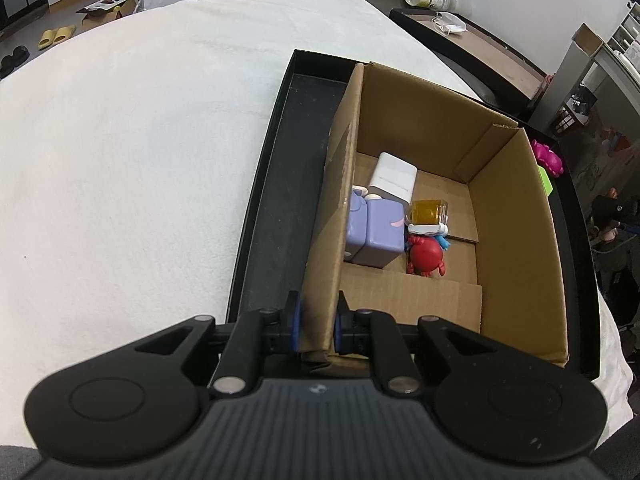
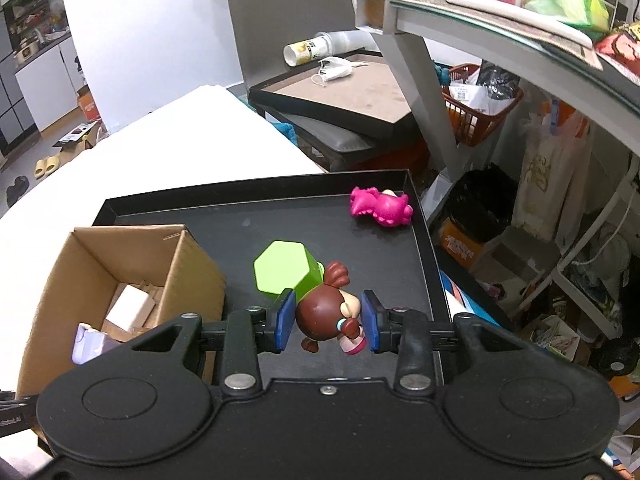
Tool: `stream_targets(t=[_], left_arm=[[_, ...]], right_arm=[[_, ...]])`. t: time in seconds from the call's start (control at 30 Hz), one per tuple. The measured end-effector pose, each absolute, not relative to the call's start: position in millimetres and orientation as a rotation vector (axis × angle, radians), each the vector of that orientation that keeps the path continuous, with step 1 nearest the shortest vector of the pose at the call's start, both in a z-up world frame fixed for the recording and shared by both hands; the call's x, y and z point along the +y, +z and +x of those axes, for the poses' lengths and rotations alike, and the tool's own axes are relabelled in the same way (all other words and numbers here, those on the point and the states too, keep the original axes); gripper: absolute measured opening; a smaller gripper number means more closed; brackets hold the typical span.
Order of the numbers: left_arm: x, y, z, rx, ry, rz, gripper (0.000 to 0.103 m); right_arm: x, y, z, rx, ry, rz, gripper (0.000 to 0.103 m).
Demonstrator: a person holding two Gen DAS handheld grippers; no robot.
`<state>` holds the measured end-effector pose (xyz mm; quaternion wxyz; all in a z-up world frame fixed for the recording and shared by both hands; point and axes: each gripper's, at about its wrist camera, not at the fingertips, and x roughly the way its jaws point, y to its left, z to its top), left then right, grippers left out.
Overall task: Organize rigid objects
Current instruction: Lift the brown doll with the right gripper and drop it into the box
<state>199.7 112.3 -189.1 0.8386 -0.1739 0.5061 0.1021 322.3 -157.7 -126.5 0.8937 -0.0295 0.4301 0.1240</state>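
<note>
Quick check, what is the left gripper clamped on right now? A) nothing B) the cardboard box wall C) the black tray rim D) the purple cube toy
B: the left gripper has its blue pads on either side of the cardboard box wall's near corner.

A white cloth-covered surface (image 1: 120,140) carries everything here, and lying right on it is a black tray (image 1: 276,184), set toward its right side. On the tray, a cardboard box (image 1: 420,120) stands at the left end; to the right of the box sits a green hexagonal block (image 2: 286,268), and beyond the box, at the tray's far right corner, a pink figure (image 2: 380,206) lies on its side.
</note>
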Motion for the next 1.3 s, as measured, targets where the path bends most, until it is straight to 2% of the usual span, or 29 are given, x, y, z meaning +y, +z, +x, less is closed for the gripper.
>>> stream_targets(t=[1.3], left_arm=[[123.1, -190.4, 194.3, 1.047, 0.176, -0.436, 0.017]], right_arm=[[-50.7, -97.8, 312.5, 0.844, 0.396, -0.19, 0.035]])
